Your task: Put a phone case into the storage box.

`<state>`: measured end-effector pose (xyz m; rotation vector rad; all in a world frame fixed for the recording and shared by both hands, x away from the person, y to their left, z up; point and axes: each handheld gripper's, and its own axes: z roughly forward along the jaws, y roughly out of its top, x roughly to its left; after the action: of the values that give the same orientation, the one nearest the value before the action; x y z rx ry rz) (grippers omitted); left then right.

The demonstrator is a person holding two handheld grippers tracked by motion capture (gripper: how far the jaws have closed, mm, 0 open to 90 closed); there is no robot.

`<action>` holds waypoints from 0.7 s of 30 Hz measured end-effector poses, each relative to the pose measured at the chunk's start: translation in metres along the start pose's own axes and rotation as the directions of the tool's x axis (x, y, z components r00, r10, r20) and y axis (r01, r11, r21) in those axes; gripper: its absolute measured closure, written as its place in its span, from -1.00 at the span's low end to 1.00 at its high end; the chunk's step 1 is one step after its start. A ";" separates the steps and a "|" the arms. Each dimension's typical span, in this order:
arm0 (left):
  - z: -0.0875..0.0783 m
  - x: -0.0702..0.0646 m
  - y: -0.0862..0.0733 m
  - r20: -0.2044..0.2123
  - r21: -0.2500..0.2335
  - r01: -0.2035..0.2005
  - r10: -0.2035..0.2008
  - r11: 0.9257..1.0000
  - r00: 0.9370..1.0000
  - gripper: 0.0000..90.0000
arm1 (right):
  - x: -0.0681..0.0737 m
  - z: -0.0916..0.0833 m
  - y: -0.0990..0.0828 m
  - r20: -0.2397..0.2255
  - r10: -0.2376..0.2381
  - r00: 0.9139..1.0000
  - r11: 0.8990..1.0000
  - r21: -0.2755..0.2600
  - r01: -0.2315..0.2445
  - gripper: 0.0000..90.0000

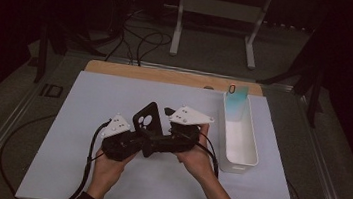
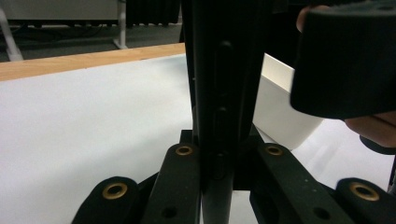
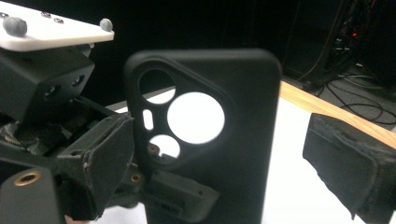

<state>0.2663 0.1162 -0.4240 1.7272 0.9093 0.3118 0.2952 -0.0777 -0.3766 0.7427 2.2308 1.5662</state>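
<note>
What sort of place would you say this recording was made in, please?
Probably a lab recording station: a table with a white mat, a person's hand-held left gripper clamped on a black phone case, cables across the floor.

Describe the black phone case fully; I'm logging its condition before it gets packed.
The black phone case looks like matte, soft plastic or rubber, with rounded corners and a camera window holding several round cutouts and a slot. It stands upright above the white table mat, clamped edge-on in the left claw. The right claw sits beside it. No damage is visible.
</note>
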 end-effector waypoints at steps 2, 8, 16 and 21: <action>0.000 0.000 0.000 0.001 0.001 -0.001 0.001 1.000 1.000 0.88 | 0.001 0.001 0.001 0.000 -0.001 1.000 1.000 -0.001 0.001 -0.80; 0.001 -0.001 -0.001 0.005 0.007 -0.005 0.005 1.000 1.000 0.88 | 0.004 0.007 0.005 0.000 -0.007 1.000 1.000 0.000 0.007 -0.80; 0.002 -0.004 0.000 0.012 0.008 -0.015 0.015 1.000 1.000 0.88 | 0.006 0.015 0.007 -0.004 -0.022 1.000 1.000 0.020 0.022 -0.80; 0.002 -0.004 0.000 0.012 0.008 -0.014 0.014 1.000 1.000 0.88 | 0.007 0.016 0.007 0.006 -0.018 1.000 0.999 0.027 0.018 -0.74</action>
<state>0.2648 0.1121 -0.4235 1.7418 0.8907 0.3072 0.2996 -0.0592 -0.3754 0.7320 2.2519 1.5261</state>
